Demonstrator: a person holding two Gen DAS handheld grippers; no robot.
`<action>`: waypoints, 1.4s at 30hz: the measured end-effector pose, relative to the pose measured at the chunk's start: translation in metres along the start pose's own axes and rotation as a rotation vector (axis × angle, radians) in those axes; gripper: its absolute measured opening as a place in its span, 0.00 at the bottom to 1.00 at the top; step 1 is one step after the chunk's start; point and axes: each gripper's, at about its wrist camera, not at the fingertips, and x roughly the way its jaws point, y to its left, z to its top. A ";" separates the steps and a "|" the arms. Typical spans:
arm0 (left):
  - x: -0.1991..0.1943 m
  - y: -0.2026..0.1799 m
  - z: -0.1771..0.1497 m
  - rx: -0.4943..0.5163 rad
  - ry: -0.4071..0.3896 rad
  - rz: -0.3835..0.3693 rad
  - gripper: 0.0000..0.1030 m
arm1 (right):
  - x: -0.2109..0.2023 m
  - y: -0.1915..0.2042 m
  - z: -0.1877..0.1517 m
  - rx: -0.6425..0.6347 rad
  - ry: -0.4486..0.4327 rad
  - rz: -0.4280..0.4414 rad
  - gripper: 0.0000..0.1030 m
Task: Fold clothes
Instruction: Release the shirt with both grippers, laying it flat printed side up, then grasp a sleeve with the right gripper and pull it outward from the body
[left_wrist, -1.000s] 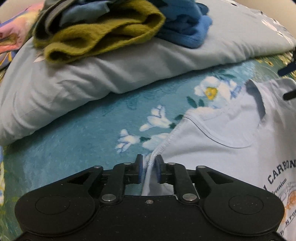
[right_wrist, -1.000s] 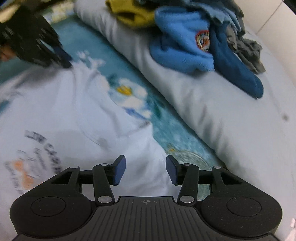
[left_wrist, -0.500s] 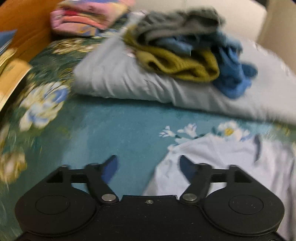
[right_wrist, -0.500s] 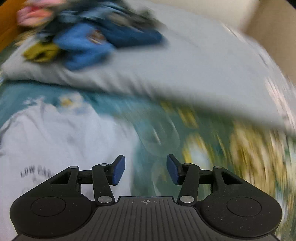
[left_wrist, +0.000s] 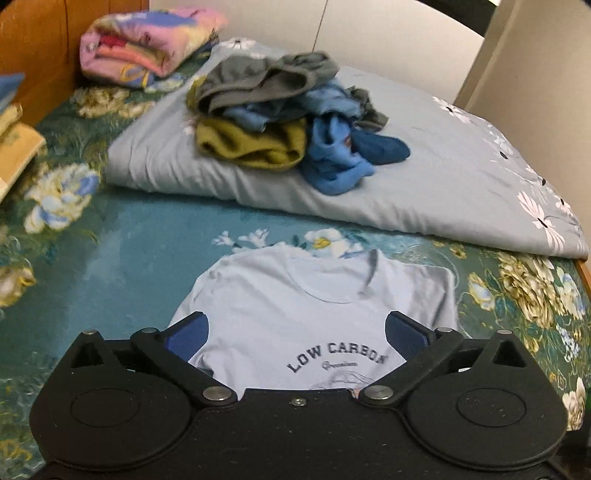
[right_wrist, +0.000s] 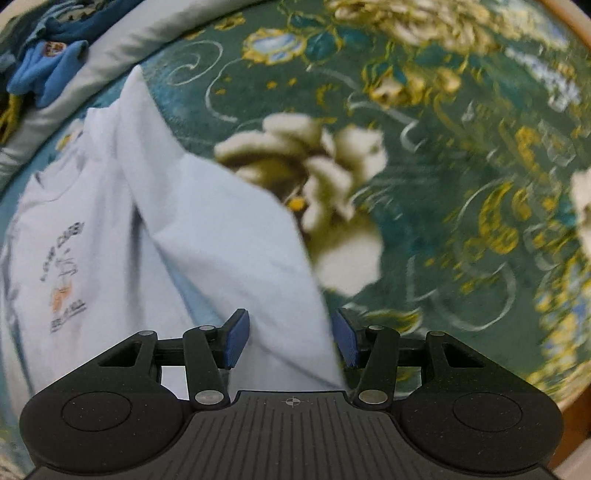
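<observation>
A pale blue T-shirt (left_wrist: 295, 299) printed "LOW CARBON" lies flat, front up, on the teal floral bedspread (left_wrist: 122, 258), collar away from me. My left gripper (left_wrist: 295, 332) is wide open above its chest, holding nothing. In the right wrist view the same T-shirt (right_wrist: 110, 229) lies at the left, and its right sleeve runs down between my fingers. My right gripper (right_wrist: 290, 339) is open over that sleeve; the cloth lies between the jaws, not clamped.
A heap of unfolded clothes (left_wrist: 288, 122), grey, olive and blue, sits on a folded grey quilt (left_wrist: 443, 184) behind the shirt. A folded pink floral blanket (left_wrist: 144, 48) lies at the back left by the wooden headboard (left_wrist: 44, 51). The bed's edge (right_wrist: 569, 22) is at the right.
My left gripper let go of the shirt's shoulder, opened wide and pulled back over the chest. My right gripper swung right and down to the right sleeve, staying open.
</observation>
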 end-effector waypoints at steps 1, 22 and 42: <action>-0.007 -0.007 -0.001 0.011 0.001 0.009 0.98 | 0.003 -0.001 -0.001 0.013 0.002 0.013 0.44; -0.052 -0.106 -0.013 0.130 0.004 0.074 0.98 | -0.051 -0.123 0.088 0.092 -0.301 -0.086 0.00; -0.038 -0.124 -0.021 0.192 0.083 0.073 0.98 | 0.004 -0.075 0.029 -0.040 -0.052 0.168 0.41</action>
